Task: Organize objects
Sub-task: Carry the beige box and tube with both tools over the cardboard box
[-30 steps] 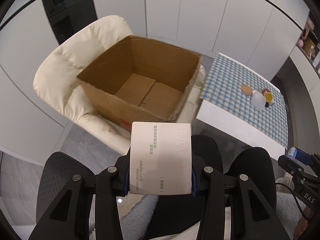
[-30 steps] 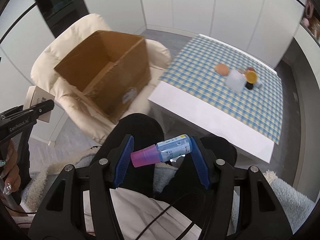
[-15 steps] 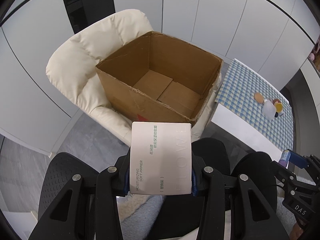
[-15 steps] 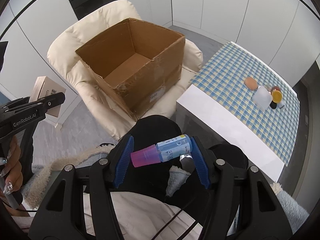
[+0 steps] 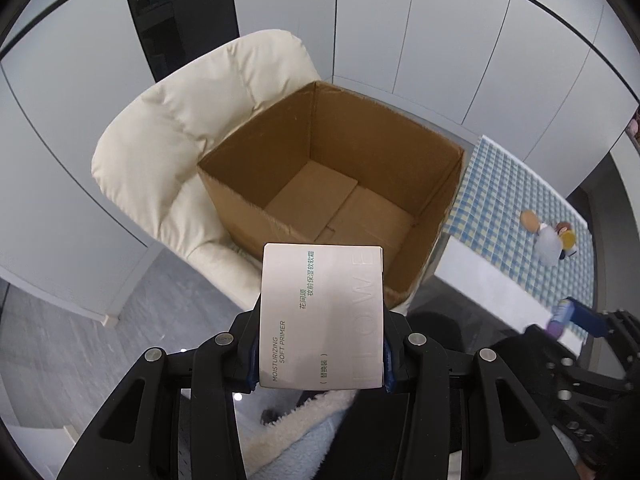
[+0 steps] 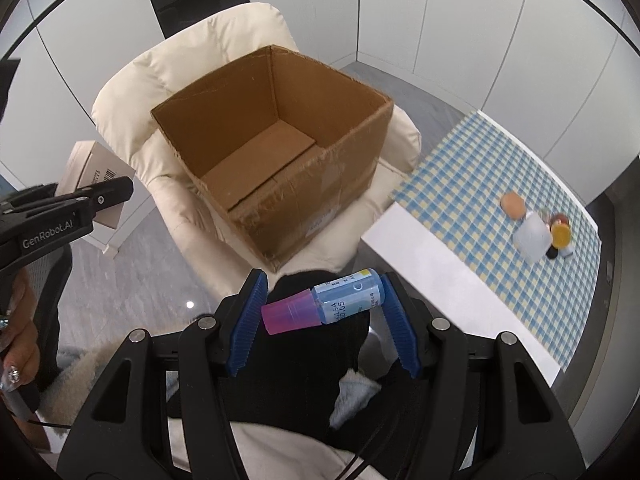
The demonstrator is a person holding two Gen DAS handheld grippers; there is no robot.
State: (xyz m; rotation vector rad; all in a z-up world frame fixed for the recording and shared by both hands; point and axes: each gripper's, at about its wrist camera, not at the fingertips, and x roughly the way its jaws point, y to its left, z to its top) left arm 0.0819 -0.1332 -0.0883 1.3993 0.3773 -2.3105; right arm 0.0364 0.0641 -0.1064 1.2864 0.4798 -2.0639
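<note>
Left wrist view: a flat pale carton (image 5: 322, 316) printed "MOISTURIZING SOFT PRIMER" is clamped by its two side edges between the fingers of the left gripper (image 5: 320, 348), which are narrowed against it. The carton is held above the near wall of an open cardboard box (image 5: 384, 148), whose bare bottom flaps are seen. The box is seated on a cream padded armchair (image 5: 168, 148). To the right, a counter (image 5: 500, 292) covered with a blue checked cloth (image 5: 508, 192) is seen, with a small cluster of items (image 5: 554, 238) resting on it. The right gripper (image 5: 576, 316) is caught at the right edge, blurred.

Right wrist view: a small blue bottle with a pink cap (image 6: 324, 306) is pinched lengthwise between the blue ribbed fingers (image 6: 400, 336) of the right gripper, cap against the left one and base against the right one, at a moderate opening. It is held in front of the box's near corner, not over its opening. At the left edge, the left gripper and its carton are seen beside the armchair, gripped by a hand (image 6: 18, 352).
</note>
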